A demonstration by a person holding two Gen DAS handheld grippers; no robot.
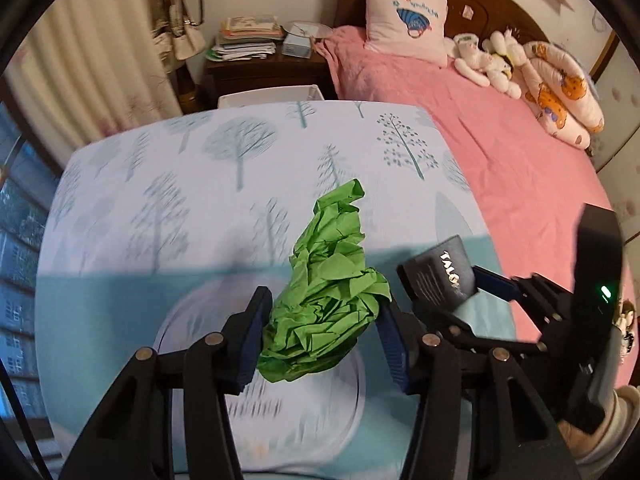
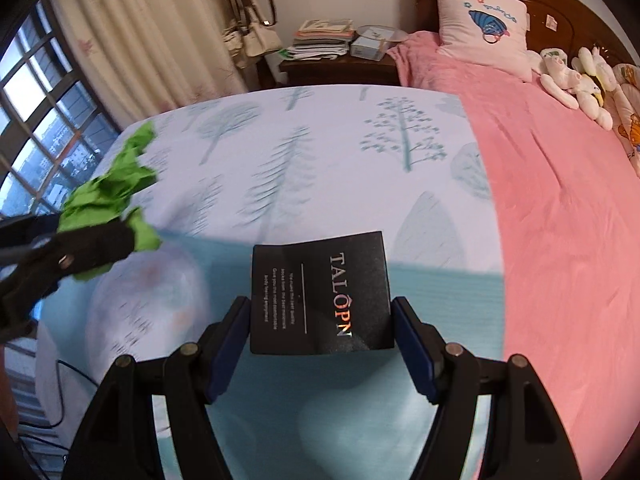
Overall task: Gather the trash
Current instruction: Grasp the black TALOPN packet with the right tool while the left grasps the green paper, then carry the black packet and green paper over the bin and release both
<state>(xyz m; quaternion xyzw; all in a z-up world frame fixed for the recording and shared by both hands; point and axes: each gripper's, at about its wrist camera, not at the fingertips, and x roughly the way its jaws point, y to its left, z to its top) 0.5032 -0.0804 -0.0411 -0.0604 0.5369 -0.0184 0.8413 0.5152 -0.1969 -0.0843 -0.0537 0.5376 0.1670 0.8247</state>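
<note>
My left gripper (image 1: 320,336) is shut on a crumpled green paper (image 1: 332,296) and holds it above the tree-patterned cloth (image 1: 200,168). The green paper also shows at the left of the right wrist view (image 2: 112,196). My right gripper (image 2: 320,332) is shut on a small black box (image 2: 320,292) with "TALOPN" lettering, held above the cloth. In the left wrist view the black box (image 1: 440,276) and the right gripper (image 1: 444,284) sit just to the right of the left one.
The tree-patterned cloth (image 2: 320,160) lies beside a pink bed (image 1: 520,168) with a pillow (image 1: 406,20) and soft toys (image 1: 492,60). A white bin (image 1: 272,96) stands beyond the cloth's far edge. A nightstand (image 1: 260,68) with stacked books, curtains (image 2: 140,40) and a window (image 2: 40,120) lie behind.
</note>
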